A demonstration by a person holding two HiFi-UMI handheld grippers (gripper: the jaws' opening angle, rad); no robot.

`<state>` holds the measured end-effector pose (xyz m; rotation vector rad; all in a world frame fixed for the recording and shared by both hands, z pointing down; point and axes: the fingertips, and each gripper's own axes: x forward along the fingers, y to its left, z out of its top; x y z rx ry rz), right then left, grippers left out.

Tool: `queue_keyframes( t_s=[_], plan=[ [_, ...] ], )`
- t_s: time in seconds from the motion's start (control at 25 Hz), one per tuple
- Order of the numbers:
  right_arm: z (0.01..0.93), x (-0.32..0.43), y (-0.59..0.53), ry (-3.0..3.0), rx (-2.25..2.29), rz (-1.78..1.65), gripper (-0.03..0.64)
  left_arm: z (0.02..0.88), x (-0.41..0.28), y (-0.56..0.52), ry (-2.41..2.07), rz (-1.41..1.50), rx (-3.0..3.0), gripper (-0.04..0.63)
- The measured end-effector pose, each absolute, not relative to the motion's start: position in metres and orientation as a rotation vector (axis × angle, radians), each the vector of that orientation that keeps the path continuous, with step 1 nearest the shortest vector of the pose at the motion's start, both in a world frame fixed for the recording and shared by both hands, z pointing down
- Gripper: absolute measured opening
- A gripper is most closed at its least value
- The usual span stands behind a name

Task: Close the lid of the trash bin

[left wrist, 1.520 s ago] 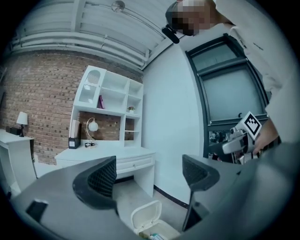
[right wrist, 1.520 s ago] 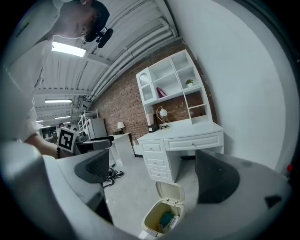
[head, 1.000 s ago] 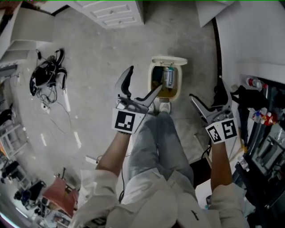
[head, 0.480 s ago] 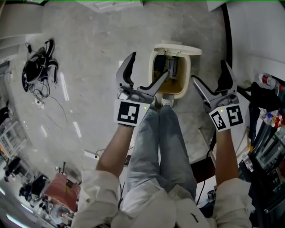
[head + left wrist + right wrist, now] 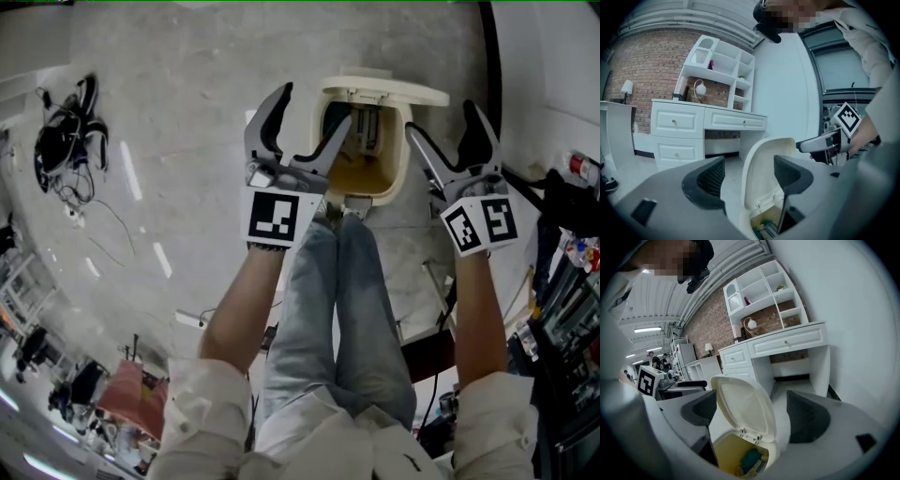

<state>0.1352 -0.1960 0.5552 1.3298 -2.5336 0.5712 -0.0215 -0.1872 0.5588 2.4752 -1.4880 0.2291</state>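
On the floor, the trash bin (image 5: 389,195) stands open, its lid (image 5: 394,89) upright. The left gripper (image 5: 314,105) and right gripper (image 5: 441,116) flank the bin, jaws wide though just narrowing, clamping nothing.

Indistinct contents (image 5: 749,461) inside trash bin (image 5: 775,454).

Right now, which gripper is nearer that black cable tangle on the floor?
Left. The left gripper hangs between the cables and the open trash bin; the right gripper is past the bin. Both have just been closing, nothing between their jaws.
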Motion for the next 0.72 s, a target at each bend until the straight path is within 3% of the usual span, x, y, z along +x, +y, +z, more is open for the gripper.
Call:
queue_keyframes(
  t_s=[0.16, 0.48, 0.72],
  plan=[
    [0.576, 0.137, -0.200, -2.507, 1.340, 0.574, 0.455, 0.576, -0.020, -0.192, -1.487, 0.256, 2.479, 0.336],
    [0.591, 0.146, -0.215, -2.445, 1.397, 0.505, 0.321, 0.594, -0.018, -0.204, -1.494, 0.321, 2.514, 0.184],
    [0.591, 0.150, -0.219, -2.409, 1.423, 0.461, 0.259, 0.594, -0.017, -0.209, -1.495, 0.331, 2.530, 0.161]
  ],
)
